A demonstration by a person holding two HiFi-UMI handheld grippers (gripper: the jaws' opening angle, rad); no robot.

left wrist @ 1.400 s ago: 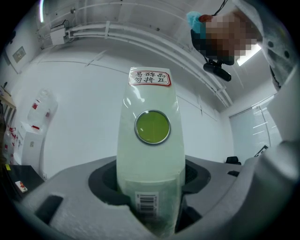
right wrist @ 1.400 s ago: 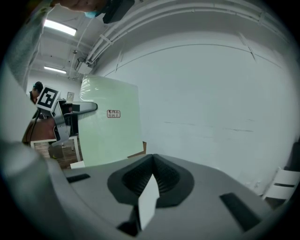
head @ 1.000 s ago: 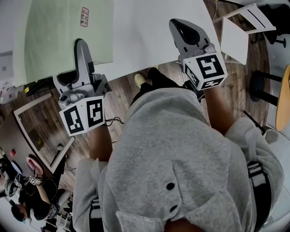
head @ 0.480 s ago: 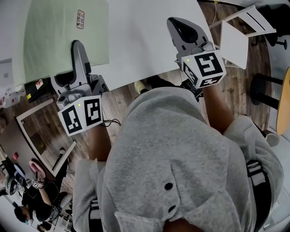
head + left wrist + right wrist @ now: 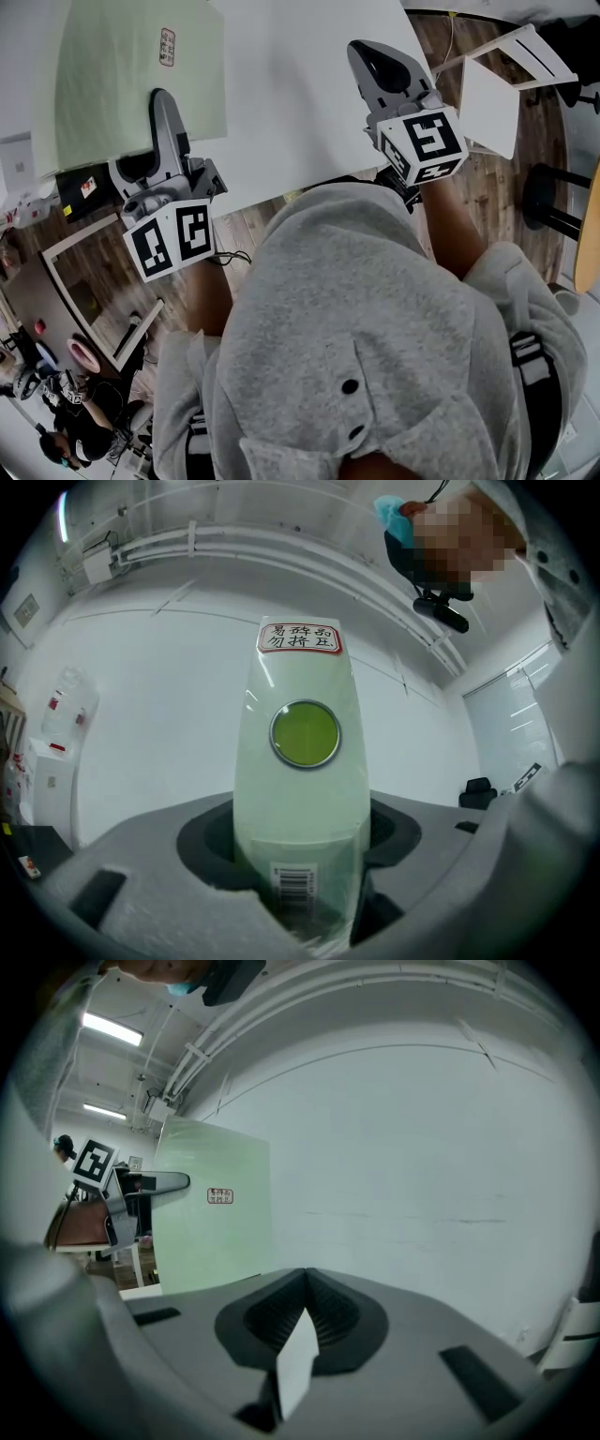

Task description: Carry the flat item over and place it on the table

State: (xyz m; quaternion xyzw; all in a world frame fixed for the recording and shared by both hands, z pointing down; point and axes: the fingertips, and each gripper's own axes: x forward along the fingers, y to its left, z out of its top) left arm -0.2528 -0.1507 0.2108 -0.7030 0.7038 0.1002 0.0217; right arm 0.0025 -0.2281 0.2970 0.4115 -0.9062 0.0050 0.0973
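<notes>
A pale green flat sheet [image 5: 141, 75] with a small red-bordered label [image 5: 167, 45] lies out over the left part of the white table [image 5: 300, 94]. I cannot tell whether it touches the tabletop. My left gripper [image 5: 161, 105] is shut on the sheet's near edge. In the left gripper view the sheet [image 5: 300, 761] runs straight out from between the jaws [image 5: 300, 855], showing a green disc and a barcode. My right gripper [image 5: 375, 58] hovers over the table's right part, shut, with only a thin white sliver at the jaws' base [image 5: 305, 1283]. The right gripper view also shows the sheet [image 5: 211, 1232].
A white chair [image 5: 497, 80] stands right of the table, with a black stool [image 5: 553, 202] beyond it. A black box [image 5: 80, 183] sits at the table's left edge. On the wooden floor at left lies a rectangular frame [image 5: 84, 281], and a person [image 5: 66, 436] is farther off.
The table's near edge has come closer to my body. Both grippers and the green sheet now reach farther over the tabletop. The jaws' states look the same.
</notes>
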